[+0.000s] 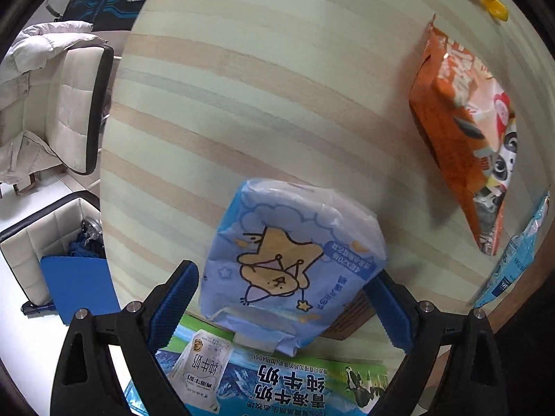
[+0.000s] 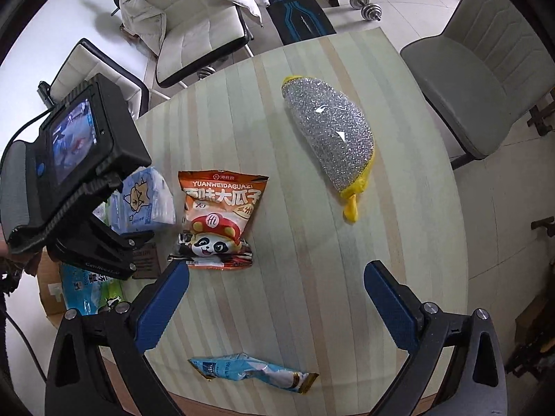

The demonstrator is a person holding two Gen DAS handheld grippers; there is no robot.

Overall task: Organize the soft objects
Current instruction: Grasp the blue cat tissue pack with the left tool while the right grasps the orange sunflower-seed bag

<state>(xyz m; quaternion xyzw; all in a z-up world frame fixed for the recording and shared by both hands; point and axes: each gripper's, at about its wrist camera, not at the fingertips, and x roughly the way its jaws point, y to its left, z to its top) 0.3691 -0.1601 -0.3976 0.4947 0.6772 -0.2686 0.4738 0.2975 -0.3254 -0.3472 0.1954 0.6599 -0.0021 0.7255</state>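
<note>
My left gripper [image 1: 284, 298] has the blue tissue pack [image 1: 291, 260] w/ the cartoon print pinched between its blue pads, one pad pressed on each side. The pack is lifted off the striped table [image 1: 242, 104], hanging right over the milk carton box [image 1: 277, 388] at the table's left edge. Looks to me like that box is the drop spot, & a white milk pouch [image 1: 201, 367] seems to lie in or on it, tho I can't tell which.

My right gripper [image 2: 277, 298] is spread wide w/ nothing in it, hovering above the table.

Left on the table, as the right wrist view shows: orange sunflower seed bag [image 2: 218, 218] just beside the tissue pack, glittery silver pouch w/ yellow trim [image 2: 333, 135] well apart on the far side, & a light blue snack wrapper [image 2: 253, 374] near the table edge closest to me, between my right fingers.

So I'd guess early-to-mid: one item in hand & almost placed, approx 3 soft things to go. Next for the right side is prob the blue wrapper, since it's closest
</note>
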